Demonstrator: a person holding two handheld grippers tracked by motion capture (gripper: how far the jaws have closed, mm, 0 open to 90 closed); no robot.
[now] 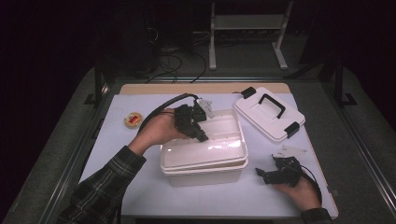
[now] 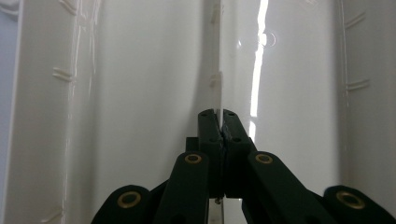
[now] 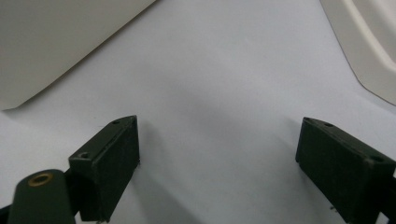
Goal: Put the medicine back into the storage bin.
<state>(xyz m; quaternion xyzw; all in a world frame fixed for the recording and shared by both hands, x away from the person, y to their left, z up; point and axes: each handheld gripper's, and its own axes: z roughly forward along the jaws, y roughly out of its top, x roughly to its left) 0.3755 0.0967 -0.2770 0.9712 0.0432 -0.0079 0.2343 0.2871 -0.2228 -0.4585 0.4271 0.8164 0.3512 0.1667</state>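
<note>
A white plastic box point(image 1: 203, 173) stands mid-table with a shallow white inner tray point(image 1: 229, 135) in its top. My left gripper point(image 1: 201, 136) reaches down into the tray from the left. In the left gripper view the gripper point(image 2: 218, 116) is shut on a thin upright white rib point(image 2: 215, 70) that runs along the tray's middle. My right gripper point(image 1: 259, 173) rests on the table to the right of the box, near the front edge. It is open point(image 3: 219, 158) with only bare table between its jaws.
The box's white lid point(image 1: 268, 112) with a black handle and black clips lies at the back right. A small yellow roll point(image 1: 133, 119) sits at the left. In the right gripper view, the box wall point(image 3: 56, 42) and a curved white edge point(image 3: 364, 42) flank the bare table.
</note>
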